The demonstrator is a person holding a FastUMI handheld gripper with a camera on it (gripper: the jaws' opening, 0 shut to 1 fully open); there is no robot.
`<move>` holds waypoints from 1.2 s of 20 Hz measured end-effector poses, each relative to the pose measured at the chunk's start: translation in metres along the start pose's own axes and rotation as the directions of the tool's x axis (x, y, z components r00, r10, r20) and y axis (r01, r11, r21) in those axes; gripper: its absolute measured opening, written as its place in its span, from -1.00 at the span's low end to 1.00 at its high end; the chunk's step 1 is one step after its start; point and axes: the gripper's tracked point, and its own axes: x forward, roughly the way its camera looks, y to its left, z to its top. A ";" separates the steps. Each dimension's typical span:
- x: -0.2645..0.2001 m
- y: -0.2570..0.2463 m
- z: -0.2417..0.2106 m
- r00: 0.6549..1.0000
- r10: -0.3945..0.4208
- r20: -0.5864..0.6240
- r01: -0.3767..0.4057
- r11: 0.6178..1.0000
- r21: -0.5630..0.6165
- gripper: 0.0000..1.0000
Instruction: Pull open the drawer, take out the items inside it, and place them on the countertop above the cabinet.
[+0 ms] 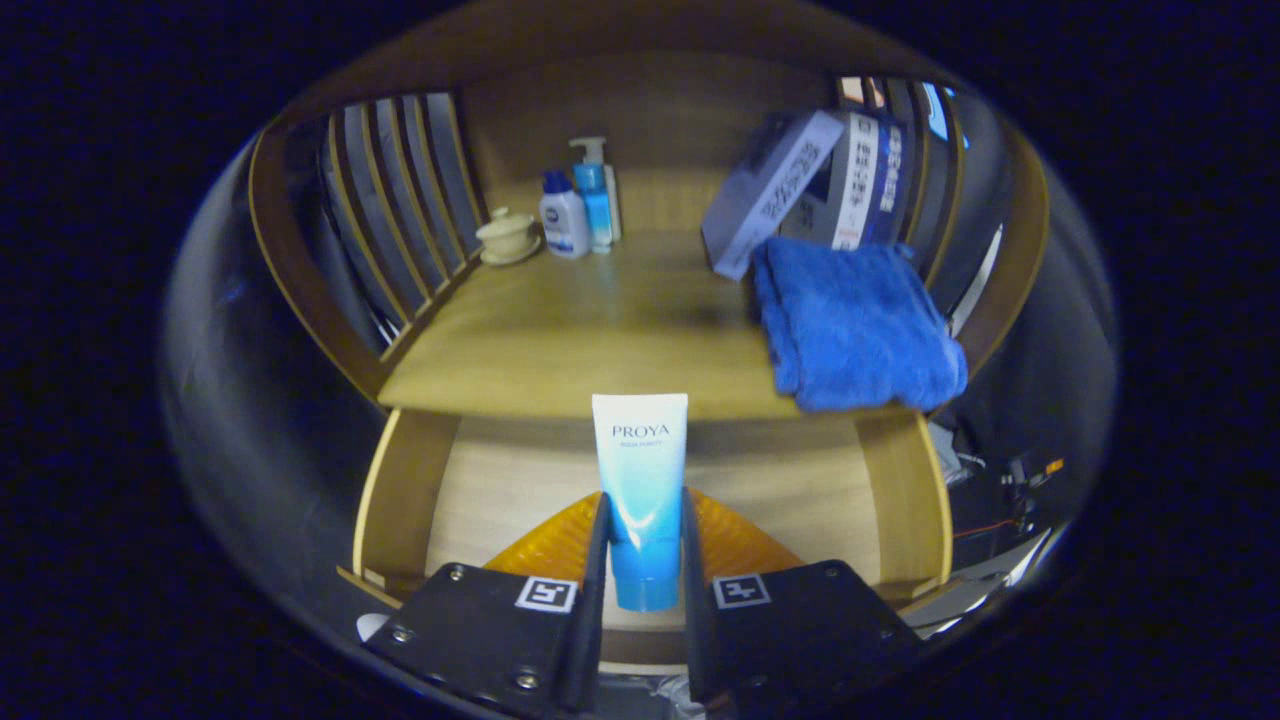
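We open on the cabinet [300, 270], its slatted side rising left of the claw and its countertop [580, 340] spreading wide just ahead of and above the fingers. Below that, right under us, the drawer [400, 490] stands pulled open, its pale floor showing on both sides of the claw. Beyond the fingers to the right, a folded blue towel [855, 325] hangs over the counter's front edge, with leaning boxes [800, 185] behind it; far ahead to the left stand two pump bottles [580, 205] and a small lidded cup [507, 237]. Now the main event: the gripper [645, 545] is clamped on the tube [640, 490], both fingers pressing its lower body, one on each side. The tube stands upright between them, long axis running straight along the fingers, cap end down toward the claw's base, flat crimped end pointing up and forward at the counter's edge. We judge the opening step done and the take-out step in hand, the tube looking lifted clear of the drawer floor, though we cannot tell how far. The next move, as we read it, calls for a rise over the counter's lip, then a forward carry onto the bare wood ahead, keeping left of the towel, and a gentle lay-down before the fingers part.
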 end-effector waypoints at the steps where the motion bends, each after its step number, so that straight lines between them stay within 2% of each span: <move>1: 0.000 0.004 0.015 0.999 0.002 0.032 -0.002 1.000 0.005 -0.29; 4: 0.022 0.015 0.055 0.990 0.008 0.142 -0.011 1.000 0.015 -0.29; 8: 0.061 0.014 0.071 0.981 -0.026 0.190 0.018 0.999 0.045 -0.30; 12: 0.100 0.014 0.070 0.984 -0.062 0.169 0.055 0.997 0.048 -0.30; 17: 0.126 0.016 0.073 0.986 -0.073 0.150 0.060 0.994 0.089 -0.30; 24: 0.133 0.019 0.072 0.982 -0.085 0.170 0.069 0.992 0.101 -0.30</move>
